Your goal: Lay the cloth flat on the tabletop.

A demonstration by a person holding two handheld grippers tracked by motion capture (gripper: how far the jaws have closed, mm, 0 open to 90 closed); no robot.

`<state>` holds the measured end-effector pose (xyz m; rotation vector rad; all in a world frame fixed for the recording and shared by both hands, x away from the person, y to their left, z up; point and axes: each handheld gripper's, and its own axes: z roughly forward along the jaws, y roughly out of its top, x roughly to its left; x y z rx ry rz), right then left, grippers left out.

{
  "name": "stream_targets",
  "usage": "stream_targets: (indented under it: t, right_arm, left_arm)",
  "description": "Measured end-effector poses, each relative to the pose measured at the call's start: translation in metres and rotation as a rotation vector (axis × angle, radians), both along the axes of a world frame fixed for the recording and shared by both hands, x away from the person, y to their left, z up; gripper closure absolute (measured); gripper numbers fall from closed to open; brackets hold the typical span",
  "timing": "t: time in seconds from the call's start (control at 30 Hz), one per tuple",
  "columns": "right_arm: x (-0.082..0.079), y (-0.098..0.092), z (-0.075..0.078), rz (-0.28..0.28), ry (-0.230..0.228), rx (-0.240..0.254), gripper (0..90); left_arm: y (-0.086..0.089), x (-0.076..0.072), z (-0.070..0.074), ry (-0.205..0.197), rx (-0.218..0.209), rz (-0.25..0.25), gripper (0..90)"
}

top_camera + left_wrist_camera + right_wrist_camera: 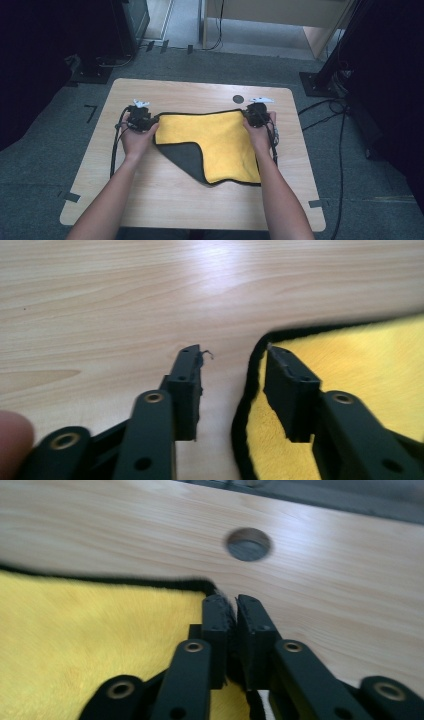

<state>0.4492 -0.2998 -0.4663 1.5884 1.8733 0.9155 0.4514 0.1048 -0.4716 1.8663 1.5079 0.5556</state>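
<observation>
Near edge of the wooden table is bare wood; both forearms come in from the bottom of the high view.

Yellow cloth w/ black trim lies flat mid-table, btw the two hands. Its near-left corner is folded over onto the yellow, showing the dark grey underside. Near edge of the cloth is a bit wavy, far edge runs roughly straight from one gripper to the other.

Left gripper sits at the cloth's far-left corner, held low over the table. In the left gripper view its jaws stand apart w/ a clear gap: one jaw over bare wood, the other over the yellow just inside the trim, cloth corner edge in the gap. Pads don't press on the cloth, nothing pinched. A loose thread hangs off the tip of the jaw on the wood side.

Right gripper at the cloth's far-right corner. In the right gripper view the jaws are nearly together, only a thin slit left, w/ the trimmed corner of the cloth running in btw them; looks pinched at the corner, though that view is blurred.

Farther off: round dark hole in the tabletop just beyond the cloth's far edge, near the right gripper. Past the table: grey floor, black cables at the right.
</observation>
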Motion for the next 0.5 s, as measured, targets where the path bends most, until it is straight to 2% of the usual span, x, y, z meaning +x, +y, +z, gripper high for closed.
stream_targets:
  t: [0.03,0.07,0.1,0.13,0.2,0.23,0.27,0.3,0.33,0.37,0.4,0.43,0.47,0.5]
  right_arm:
    - [0.000,0.000,0.000,0.000,0.000,0.000,75.2]
    - [0.000,-0.016,0.000,-0.066,-0.012,0.006,64.3]
    - [-0.001,-0.022,0.001,-0.079,-0.013,0.016,60.8]
    - [-0.003,-0.030,0.001,-0.084,-0.011,0.033,57.6]
    - [-0.006,-0.036,0.001,-0.080,-0.009,0.043,57.6]
    - [-0.013,-0.044,-0.001,-0.057,-0.010,0.058,57.4]
    - [-0.017,-0.046,-0.003,-0.043,-0.011,0.065,57.3]
    - [-0.017,-0.046,-0.003,-0.043,-0.011,0.065,57.3]
    - [-0.025,-0.046,-0.008,-0.013,-0.006,0.085,56.8]
    - [-0.029,-0.045,-0.010,-0.003,-0.006,0.088,56.3]
    - [-0.034,-0.042,-0.015,0.013,-0.003,0.095,55.8]
    - [-0.036,-0.039,-0.018,0.029,0.004,0.093,55.2]
    - [-0.039,-0.034,-0.023,0.056,0.024,0.077,53.1]
    - [-0.039,-0.034,-0.023,0.056,0.024,0.077,53.1]
  left_arm:
    - [0.000,0.000,0.000,0.000,0.000,0.000,55.9]
    - [0.002,0.000,0.002,0.005,-0.053,0.017,55.5]
    - [0.002,0.000,0.002,0.005,-0.053,0.017,55.5]
    - [0.000,-0.005,0.003,0.000,-0.072,0.002,55.6]
    - [-0.010,-0.015,0.001,-0.011,-0.076,-0.071,55.8]
    - [-0.018,-0.021,0.000,-0.009,-0.068,-0.120,55.5]
    - [-0.034,-0.032,-0.004,-0.007,-0.049,-0.202,55.4]
    - [-0.034,-0.032,-0.004,-0.007,-0.049,-0.202,55.2]
    - [-0.053,-0.045,-0.008,-0.007,-0.039,-0.266,55.1]
    - [-0.053,-0.045,-0.008,-0.007,-0.039,-0.266,54.7]
    - [-0.073,-0.058,-0.010,-0.009,-0.033,-0.312,53.9]
    - [-0.082,-0.064,-0.012,-0.008,-0.024,-0.329,54.4]
    - [-0.091,-0.068,-0.014,-0.005,-0.017,-0.341,54.7]
    - [-0.091,-0.068,-0.014,-0.005,-0.017,-0.341,54.7]
